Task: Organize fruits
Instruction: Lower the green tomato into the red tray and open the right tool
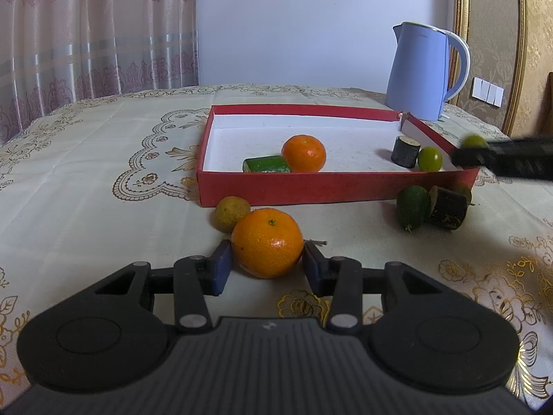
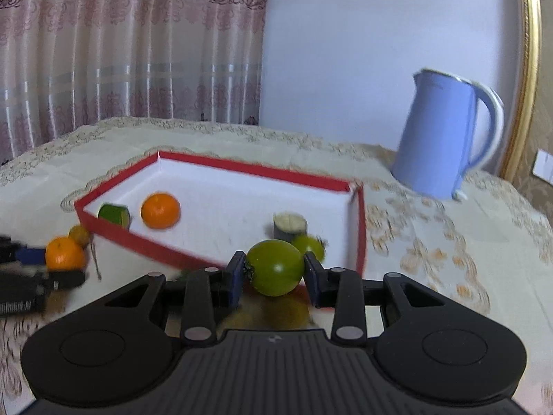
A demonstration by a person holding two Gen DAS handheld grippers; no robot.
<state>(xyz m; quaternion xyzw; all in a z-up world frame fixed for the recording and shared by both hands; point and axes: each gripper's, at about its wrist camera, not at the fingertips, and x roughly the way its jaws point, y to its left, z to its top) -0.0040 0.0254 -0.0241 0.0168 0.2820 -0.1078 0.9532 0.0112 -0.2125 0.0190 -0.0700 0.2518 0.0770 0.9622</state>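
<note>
My left gripper [image 1: 268, 264] is shut on a large orange [image 1: 267, 242] that is down at the tablecloth, in front of the red box [image 1: 297, 190]. A blue pad presses on each side of it. My right gripper [image 2: 274, 275] is shut on a green tomato [image 2: 274, 266] and holds it above the box's near right corner [image 2: 359, 263]. In the left wrist view the right gripper [image 1: 484, 154] comes in from the right with the tomato [image 1: 474, 141]. The box holds an orange [image 1: 304, 153], a cucumber piece [image 1: 266, 165], a dark eggplant piece [image 1: 405, 151] and a small green tomato [image 1: 429, 159].
On the cloth outside the box lie a small yellowish fruit [image 1: 231, 213], a cucumber piece [image 1: 413, 207] and an eggplant piece [image 1: 448, 207]. A blue kettle [image 1: 420, 72] stands behind the box's far right corner. Curtains and a wall are behind the table.
</note>
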